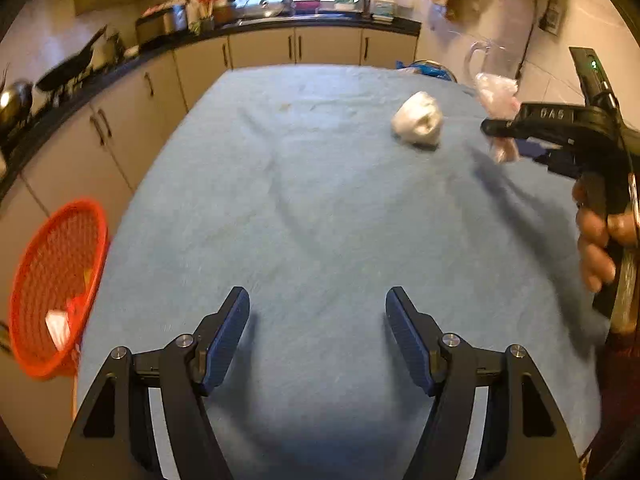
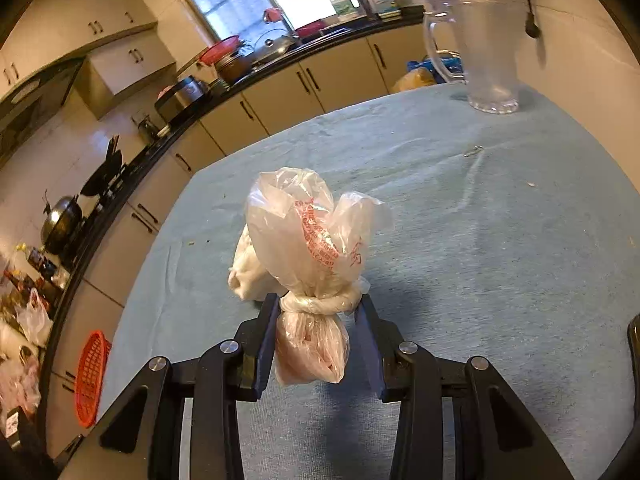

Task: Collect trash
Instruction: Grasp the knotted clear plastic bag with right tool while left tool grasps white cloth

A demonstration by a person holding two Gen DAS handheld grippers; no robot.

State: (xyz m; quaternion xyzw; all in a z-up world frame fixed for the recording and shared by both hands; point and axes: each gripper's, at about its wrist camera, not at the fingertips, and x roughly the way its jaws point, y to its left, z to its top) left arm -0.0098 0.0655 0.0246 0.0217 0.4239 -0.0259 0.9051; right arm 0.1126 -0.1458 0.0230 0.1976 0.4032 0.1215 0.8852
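Observation:
In the right wrist view my right gripper (image 2: 318,304) is shut on a clear knotted plastic bag (image 2: 308,232) with red print, its pads pressing at the knot, and the bag hangs above the blue tablecloth (image 2: 480,260). Just behind the bag a crumpled white wad (image 2: 248,268) lies on the cloth. The left wrist view shows the same wad (image 1: 418,124) at the far right of the table, with the right gripper (image 1: 502,138) and its bag (image 1: 496,92) beside it. My left gripper (image 1: 317,294) stands open over the near cloth, nothing between its fingers.
An orange mesh basket (image 1: 56,280) stands off the table's left edge with some scraps inside; the right wrist view shows this basket (image 2: 90,380) too. A clear glass pitcher (image 2: 488,60) stands at the far right corner. Kitchen counters and cabinets line the left and back. A hand (image 1: 596,240) holds the right gripper.

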